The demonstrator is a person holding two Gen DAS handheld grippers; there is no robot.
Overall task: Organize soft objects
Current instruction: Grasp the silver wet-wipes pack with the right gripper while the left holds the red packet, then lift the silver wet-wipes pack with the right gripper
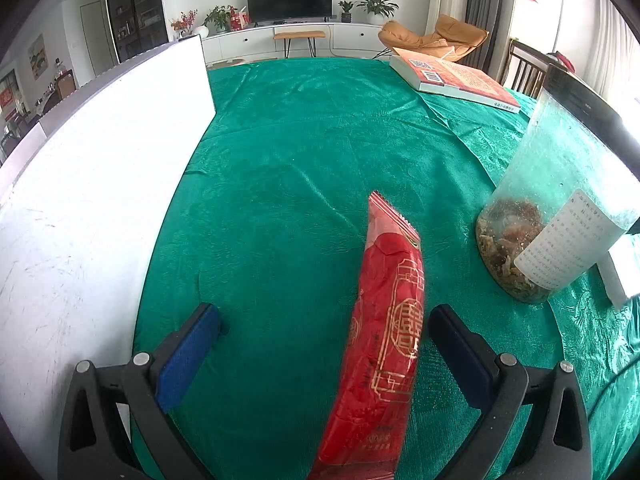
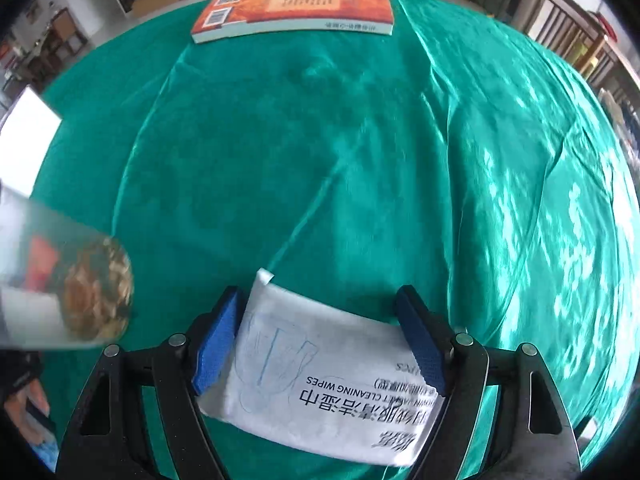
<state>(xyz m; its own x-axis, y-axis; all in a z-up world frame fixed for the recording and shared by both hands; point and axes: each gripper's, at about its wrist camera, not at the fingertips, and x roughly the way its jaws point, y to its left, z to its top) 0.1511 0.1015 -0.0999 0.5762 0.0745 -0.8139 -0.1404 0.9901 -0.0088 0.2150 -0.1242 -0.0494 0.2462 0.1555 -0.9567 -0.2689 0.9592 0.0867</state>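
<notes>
The left hand-held gripper [image 1: 324, 344] is spread wide around the red packet [image 1: 380, 340], unclamped; the right hand-held gripper [image 2: 320, 336] brackets the wipes pack [image 2: 320, 376], grip uncertain; the jar [image 1: 556, 216] at right could be knocked.

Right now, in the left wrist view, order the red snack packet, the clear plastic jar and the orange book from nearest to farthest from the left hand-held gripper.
1. Red foil snack packet: between the open fingers of the left hand-held gripper, nearer the right one.
2. Clear plastic jar with dried bits: right side, mid-table.
3. Orange paperback book: far right, near the edge of the green tablecloth.
</notes>
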